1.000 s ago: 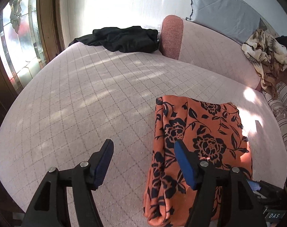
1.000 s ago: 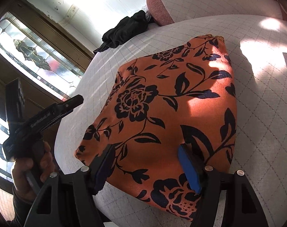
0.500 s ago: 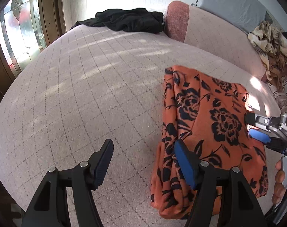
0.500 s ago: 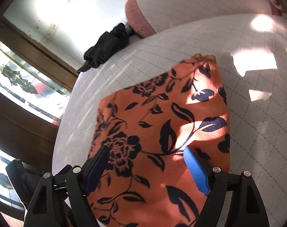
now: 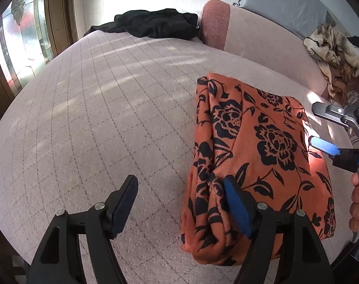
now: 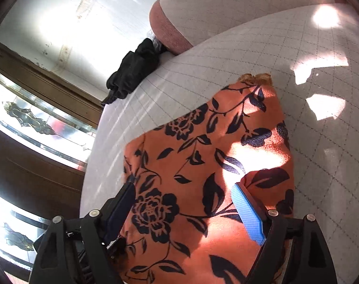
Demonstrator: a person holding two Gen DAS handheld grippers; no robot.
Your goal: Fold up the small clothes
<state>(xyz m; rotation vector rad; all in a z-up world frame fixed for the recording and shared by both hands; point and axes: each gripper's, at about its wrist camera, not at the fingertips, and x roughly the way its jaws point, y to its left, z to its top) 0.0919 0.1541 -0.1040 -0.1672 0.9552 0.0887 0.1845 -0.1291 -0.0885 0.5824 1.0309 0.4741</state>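
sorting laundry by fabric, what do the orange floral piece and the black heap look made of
Orange floral garment: looks like a soft, matte, slightly fuzzy knit or brushed fabric; its folded edges are rounded and thick, with no sheen even in sunlight. Black garment: seems a thin, limp cloth, crumpled into soft folds; too dark and far to tell weave or finish.

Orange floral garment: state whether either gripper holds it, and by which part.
Nothing is held. The left gripper and the right gripper are both open, jaws just widened, over the folded orange floral garment lying on the bed; no pad pinches it.
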